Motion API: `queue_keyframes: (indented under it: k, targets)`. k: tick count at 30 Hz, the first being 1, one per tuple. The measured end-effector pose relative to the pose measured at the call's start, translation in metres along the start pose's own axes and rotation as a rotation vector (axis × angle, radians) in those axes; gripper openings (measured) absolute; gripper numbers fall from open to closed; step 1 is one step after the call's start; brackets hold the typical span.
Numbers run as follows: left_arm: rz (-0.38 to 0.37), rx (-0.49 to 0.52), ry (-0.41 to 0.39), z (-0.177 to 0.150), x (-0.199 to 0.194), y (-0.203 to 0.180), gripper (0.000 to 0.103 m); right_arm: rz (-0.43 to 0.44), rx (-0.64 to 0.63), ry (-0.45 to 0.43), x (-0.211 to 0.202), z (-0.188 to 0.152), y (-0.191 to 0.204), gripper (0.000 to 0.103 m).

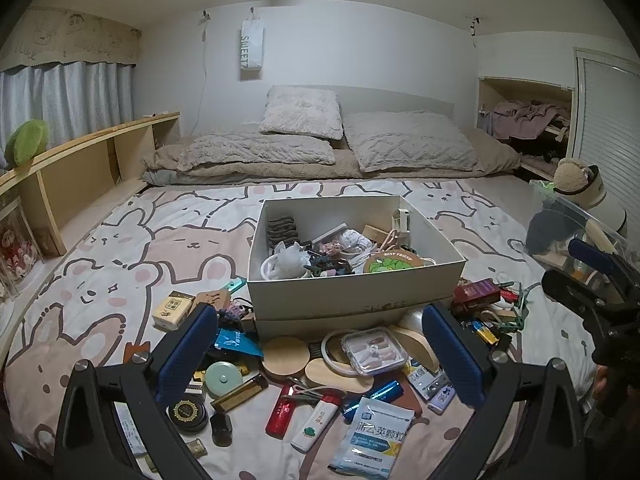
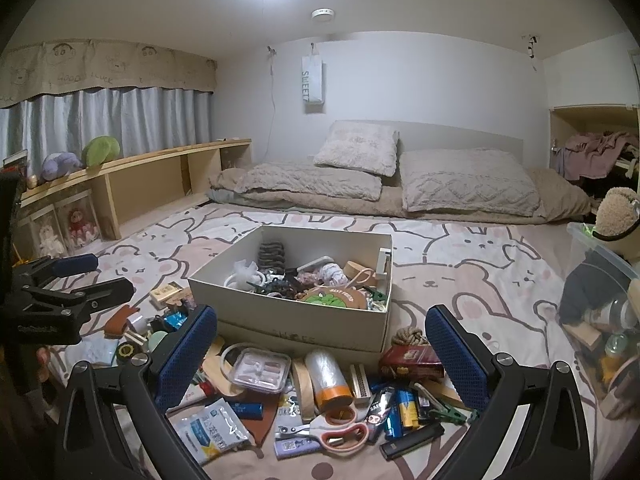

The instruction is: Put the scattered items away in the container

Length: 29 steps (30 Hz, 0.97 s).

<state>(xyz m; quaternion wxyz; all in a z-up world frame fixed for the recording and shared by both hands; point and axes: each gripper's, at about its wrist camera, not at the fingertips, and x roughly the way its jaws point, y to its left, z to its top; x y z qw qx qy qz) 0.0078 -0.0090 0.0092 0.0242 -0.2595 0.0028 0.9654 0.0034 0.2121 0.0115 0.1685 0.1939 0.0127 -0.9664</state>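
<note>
A white shoebox sits on the cartoon bedsheet, partly filled with small items; it also shows in the right wrist view. Scattered items lie in front of it: a clear nail case, a red lighter, a medicine sachet, scissors, a tape roll, a red box. My left gripper is open and empty above this pile. My right gripper is open and empty above the pile's right part. Each gripper shows in the other's view, right gripper, left gripper.
Pillows and folded bedding lie at the far end. A wooden shelf runs along the left. A clear plastic bin with a plush toy stands at the right. Bare bedsheet surrounds the box.
</note>
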Motion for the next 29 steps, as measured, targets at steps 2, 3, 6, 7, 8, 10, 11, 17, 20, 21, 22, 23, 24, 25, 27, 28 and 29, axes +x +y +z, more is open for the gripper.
queue_keyframes:
  k: [2, 3, 6, 7, 8, 10, 11, 17, 20, 21, 22, 23, 24, 25, 27, 28, 29]
  targets:
    - [-0.003, -0.003, 0.001, -0.0004, 0.0004, 0.0005, 0.103, -0.003, -0.002, 0.004, 0.001, -0.0006, 0.001, 0.103]
    - [-0.004, -0.003, 0.002, -0.0007, 0.0005, 0.0005, 0.103, -0.004, -0.003, 0.005, 0.0013, -0.0006, 0.0012, 0.103]
    - [-0.007, -0.002, 0.005, -0.0016, 0.0014, 0.0013, 0.103, -0.005, -0.003, 0.008, 0.002, -0.0003, 0.0021, 0.103]
    - [-0.008, -0.002, 0.006, -0.0018, 0.0016, 0.0015, 0.103, -0.004, -0.002, 0.008, 0.0022, -0.0005, 0.0024, 0.103]
    - [-0.01, -0.002, 0.008, -0.002, 0.002, 0.0018, 0.103, -0.004, -0.002, 0.009, 0.0024, -0.0005, 0.0025, 0.103]
    - [-0.012, -0.001, 0.01, -0.0023, 0.0028, 0.0023, 0.103, -0.004, -0.002, 0.012, 0.0031, -0.001, 0.0029, 0.103]
    - [-0.012, 0.0, 0.011, -0.0021, 0.0031, 0.0024, 0.103, -0.004, -0.003, 0.013, 0.0036, -0.0014, 0.0032, 0.103]
    - [-0.004, 0.008, 0.006, -0.0027, 0.0034, 0.002, 0.103, -0.003, 0.001, 0.015, 0.0048, -0.0025, 0.0033, 0.103]
    - [-0.006, 0.008, 0.006, -0.003, 0.0036, 0.0019, 0.103, -0.003, 0.0, 0.014, 0.0045, -0.0027, 0.0031, 0.103]
    - [-0.006, 0.008, 0.006, -0.0031, 0.0036, 0.0018, 0.103, -0.003, 0.0, 0.015, 0.0046, -0.0028, 0.0031, 0.103]
    - [-0.005, 0.008, 0.006, -0.0029, 0.0035, 0.0017, 0.103, -0.003, 0.0, 0.015, 0.0046, -0.0027, 0.003, 0.103]
    - [-0.007, 0.008, 0.005, -0.0029, 0.0035, 0.0016, 0.103, -0.003, 0.001, 0.015, 0.0048, -0.0028, 0.003, 0.103]
    - [-0.01, 0.007, 0.003, -0.0031, 0.0036, 0.0018, 0.103, -0.002, 0.002, 0.016, 0.005, -0.0032, 0.003, 0.103]
    - [-0.013, 0.004, 0.001, -0.0032, 0.0034, 0.0021, 0.103, -0.002, 0.003, 0.017, 0.0052, -0.0036, 0.0031, 0.103]
    - [-0.022, -0.007, -0.001, -0.0034, 0.0026, 0.003, 0.103, -0.001, 0.006, 0.018, 0.0051, -0.0045, 0.0025, 0.103]
    - [-0.024, -0.009, -0.001, -0.0033, 0.0025, 0.0033, 0.103, 0.0, 0.007, 0.018, 0.0051, -0.0049, 0.0025, 0.103]
    - [-0.023, -0.008, -0.003, -0.0033, 0.0022, 0.0033, 0.103, 0.001, 0.007, 0.019, 0.005, -0.005, 0.0023, 0.103]
